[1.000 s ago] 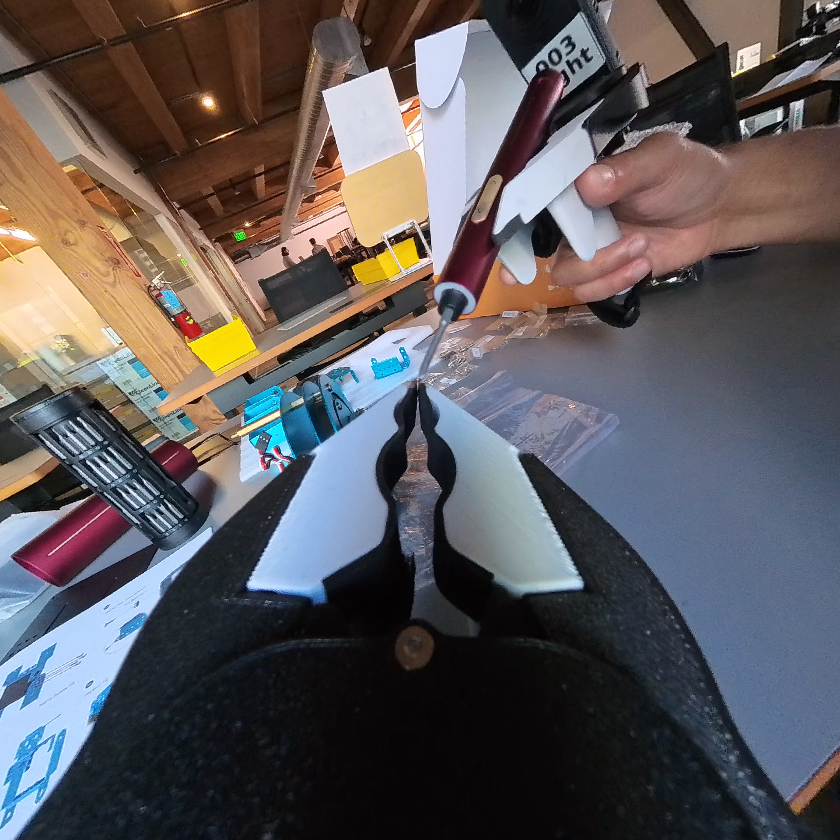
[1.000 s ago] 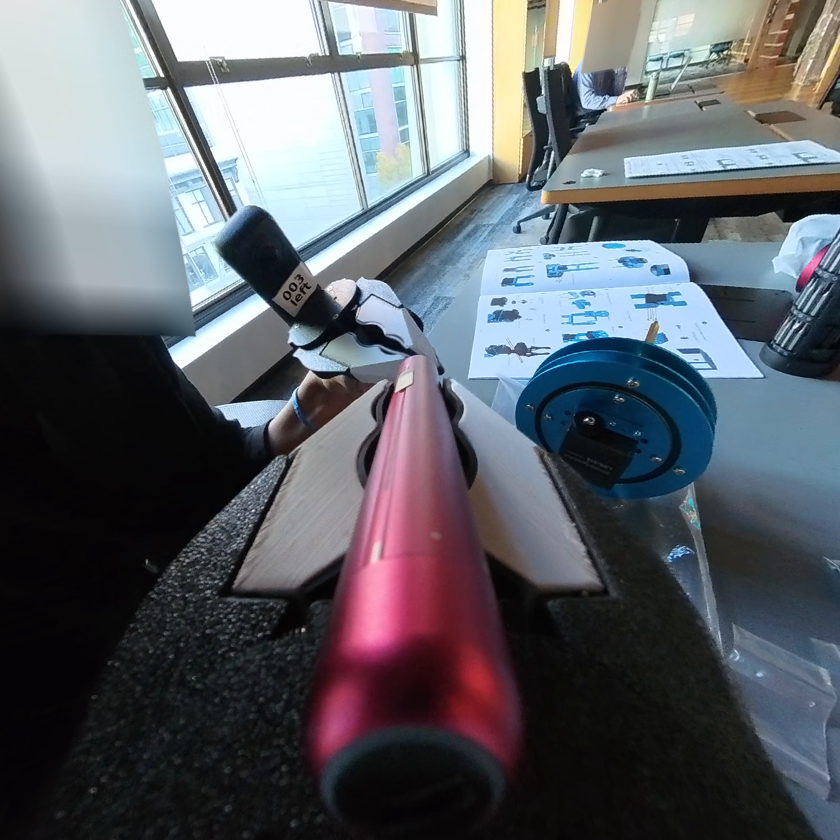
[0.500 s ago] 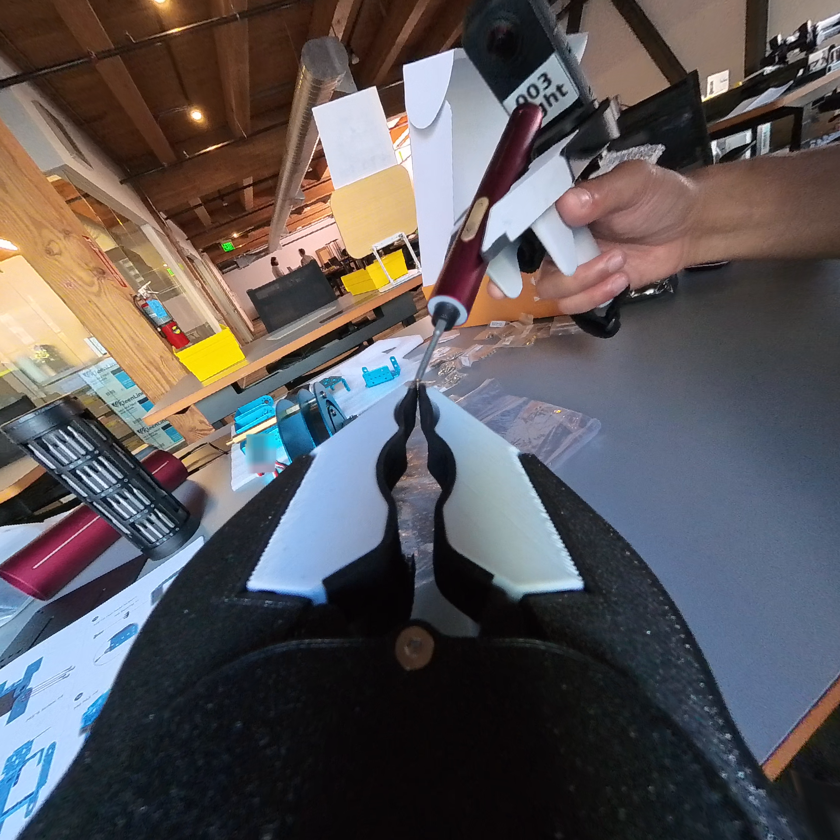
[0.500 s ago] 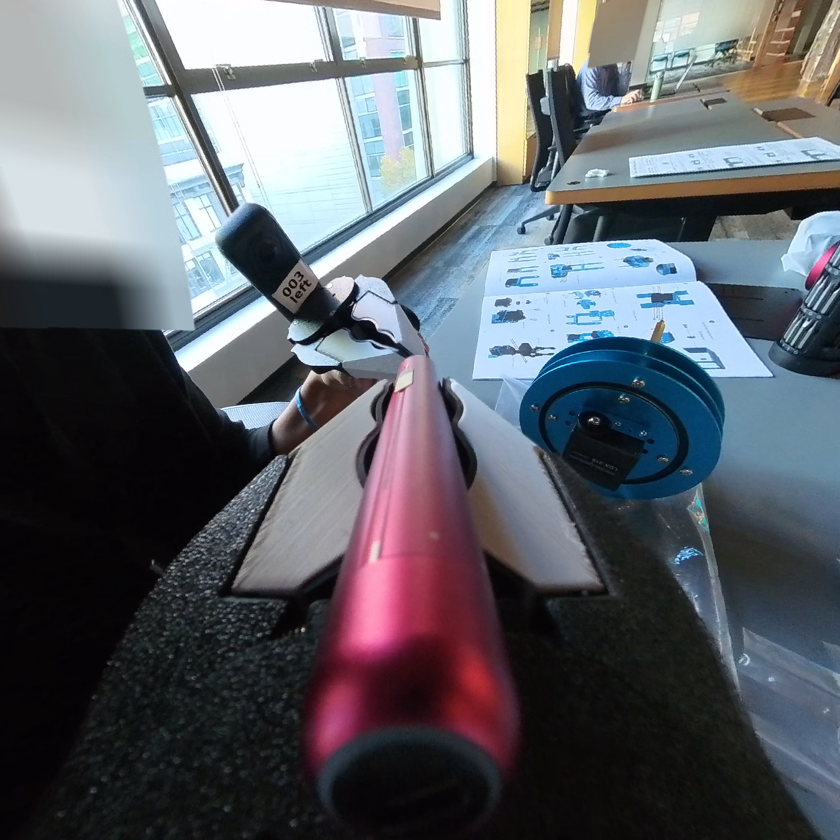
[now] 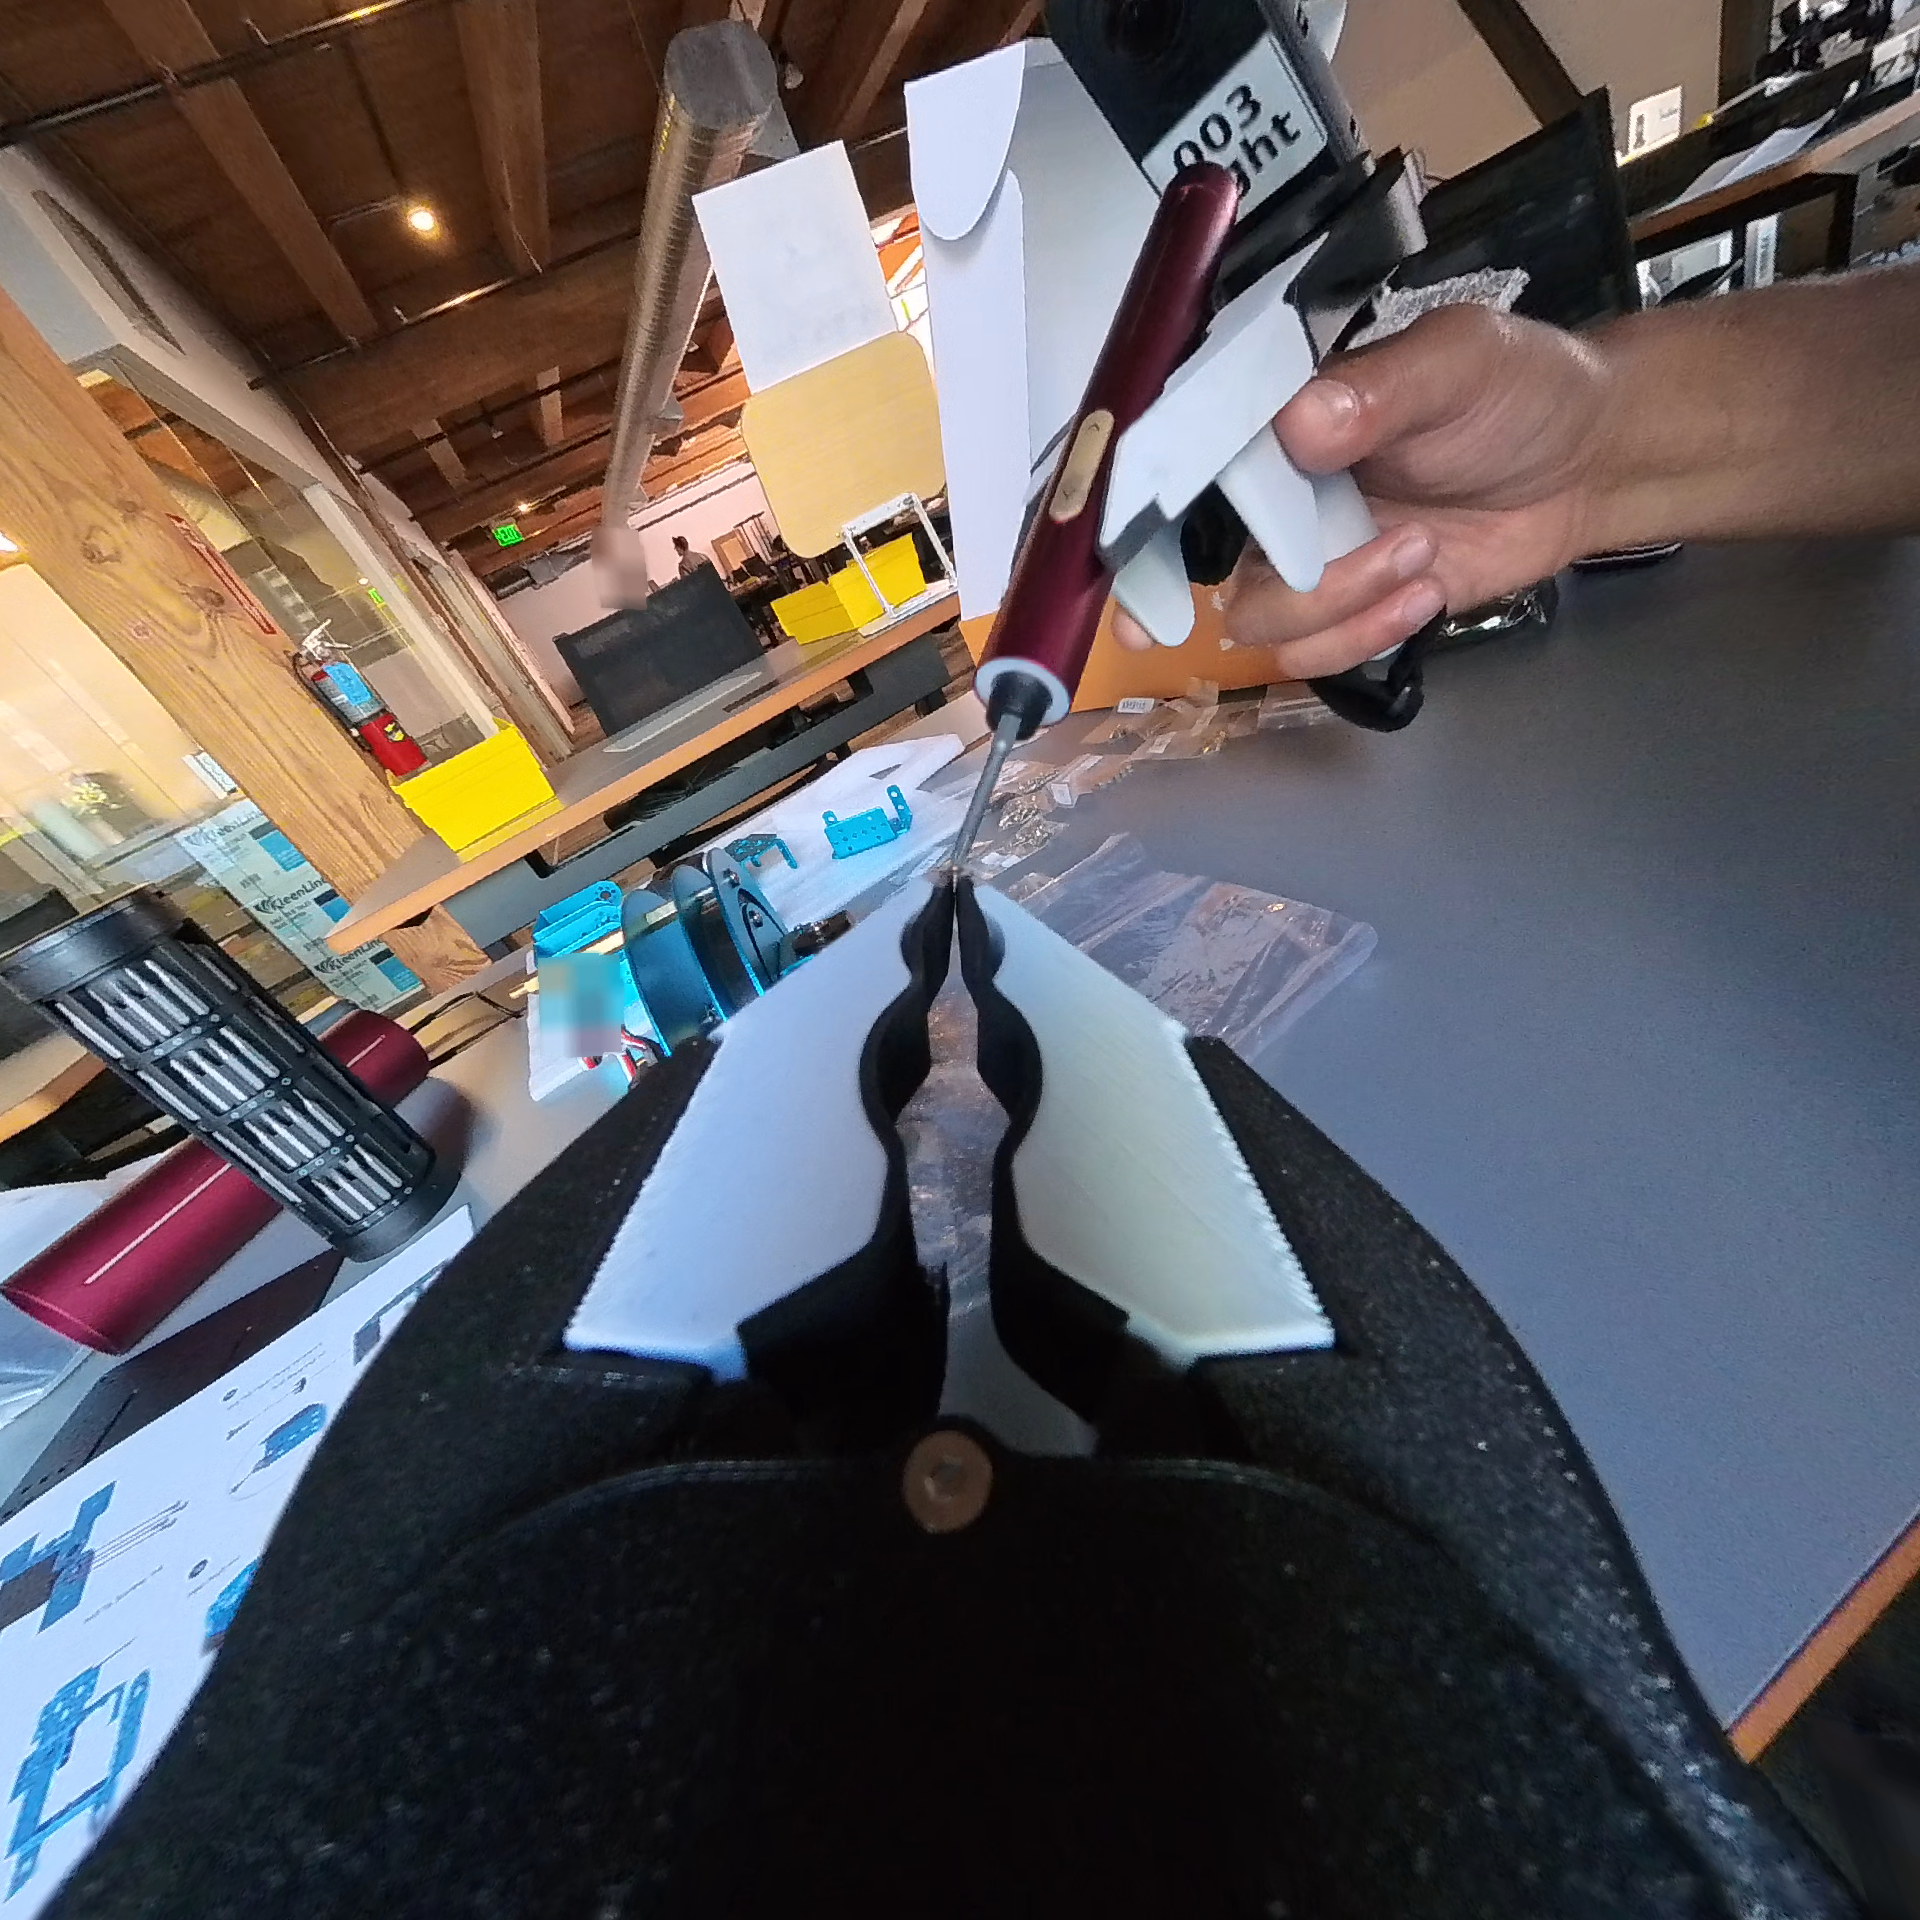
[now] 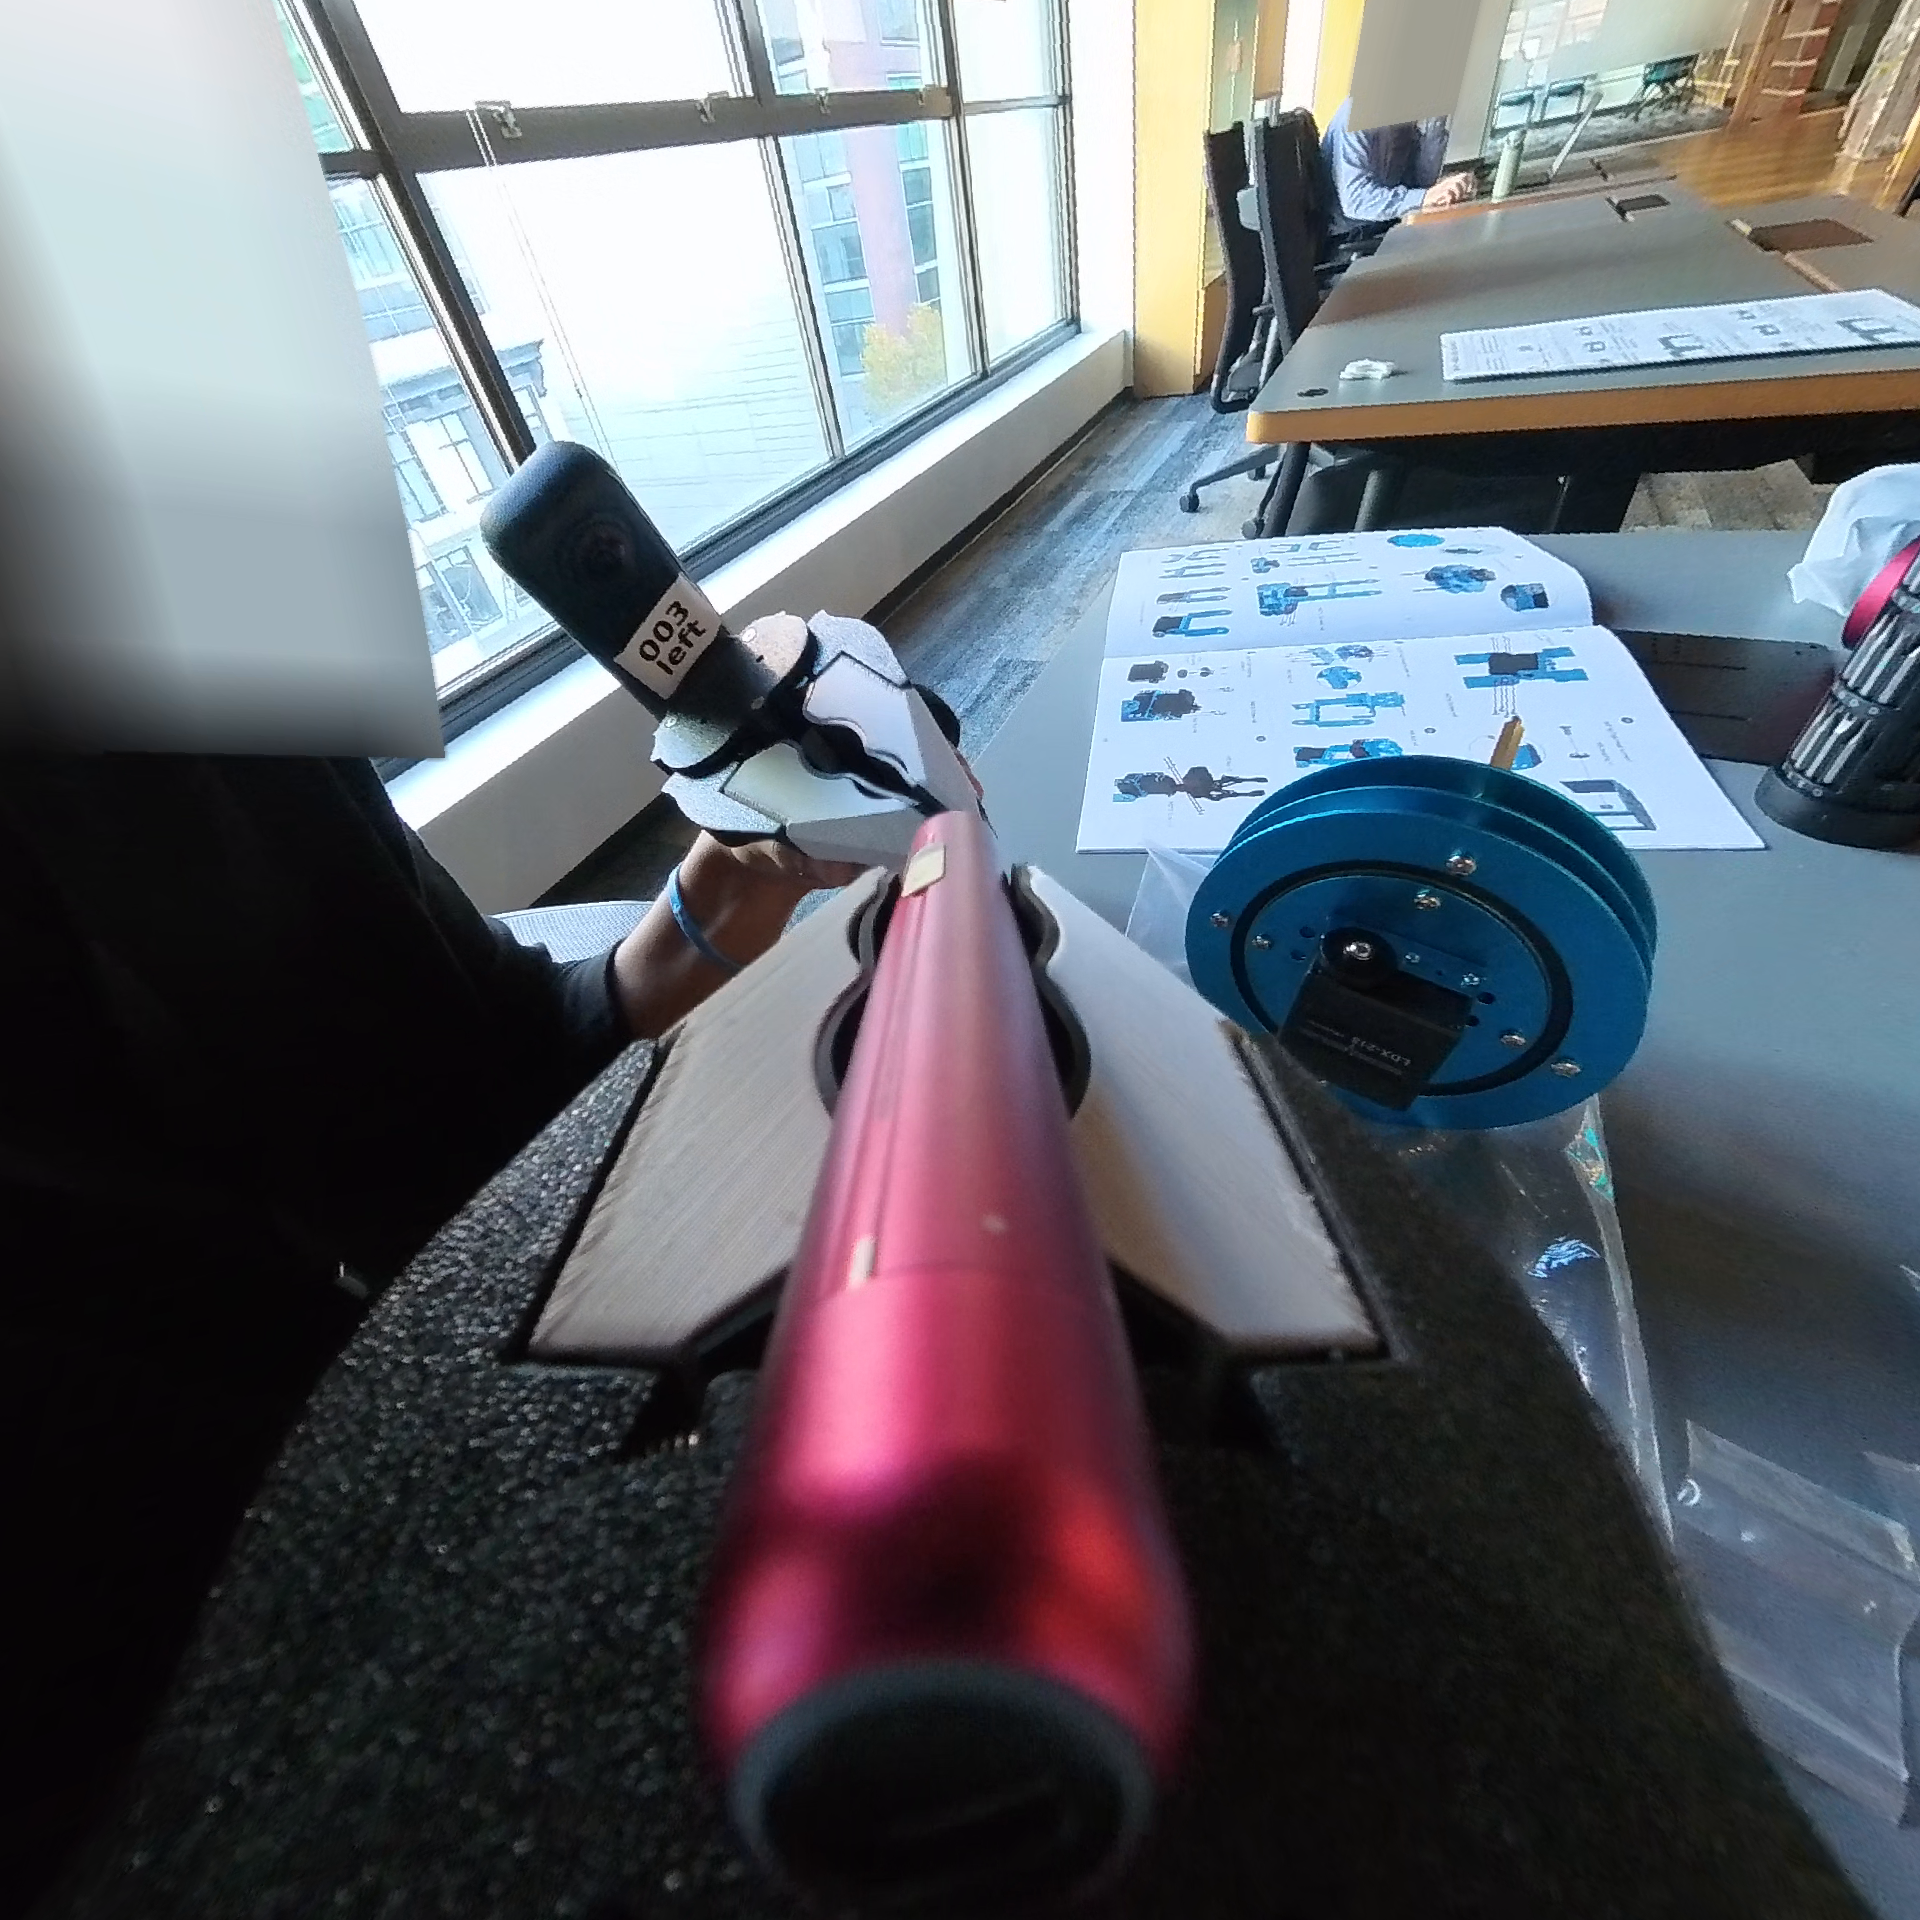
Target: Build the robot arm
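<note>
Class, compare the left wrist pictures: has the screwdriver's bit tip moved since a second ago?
No. The bit tip still sits at the closed tips of the left tool, which is fixed in this view.

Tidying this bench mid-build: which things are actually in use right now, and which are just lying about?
In use: right gripper, shut on red electric screwdriver; left gripper, shut, touching the bit.
Lying about: blue servo wheel, instruction booklet, black bit holder, plastic bags.
</note>
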Demonstrator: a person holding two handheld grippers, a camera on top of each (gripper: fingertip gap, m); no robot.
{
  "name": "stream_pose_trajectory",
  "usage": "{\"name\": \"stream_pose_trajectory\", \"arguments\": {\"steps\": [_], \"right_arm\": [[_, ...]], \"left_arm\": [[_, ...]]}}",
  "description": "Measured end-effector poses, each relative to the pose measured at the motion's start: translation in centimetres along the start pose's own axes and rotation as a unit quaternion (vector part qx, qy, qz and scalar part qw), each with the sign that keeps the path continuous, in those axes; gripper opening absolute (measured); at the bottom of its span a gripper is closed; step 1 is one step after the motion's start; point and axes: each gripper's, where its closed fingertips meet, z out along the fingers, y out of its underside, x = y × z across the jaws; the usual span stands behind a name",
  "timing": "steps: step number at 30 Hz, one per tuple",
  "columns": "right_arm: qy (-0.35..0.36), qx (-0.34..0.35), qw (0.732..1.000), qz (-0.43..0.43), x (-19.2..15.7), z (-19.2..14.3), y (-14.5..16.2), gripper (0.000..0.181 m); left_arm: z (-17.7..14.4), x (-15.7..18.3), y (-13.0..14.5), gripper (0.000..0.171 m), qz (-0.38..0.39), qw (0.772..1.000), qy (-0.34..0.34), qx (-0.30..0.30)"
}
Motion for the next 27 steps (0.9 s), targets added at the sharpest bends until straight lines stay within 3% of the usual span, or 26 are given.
{"name": "stream_pose_trajectory", "arguments": {"steps": [11, 20, 27], "right_arm": [[0.012, -0.088, 0.99, -0.112, -1.0, 0.2, 1.7, 0.022], [0.041, -0.118, 0.982, -0.139, -0.3, 0.9, 3.0, 0.021], [0.03, -0.085, 0.99, -0.107, -0.3, 0.5, 2.0, 0.022]], "left_arm": [[-0.1, 1.8, 1.9, 0.0, 0.095, 0.993, 0.021, -0.073], [0.3, 1.7, 4.0, 0.0, 0.138, 0.979, 0.003, -0.147], [0.2, 1.2, 2.6, 0.0, 0.119, 0.987, -0.013, -0.105]]}}
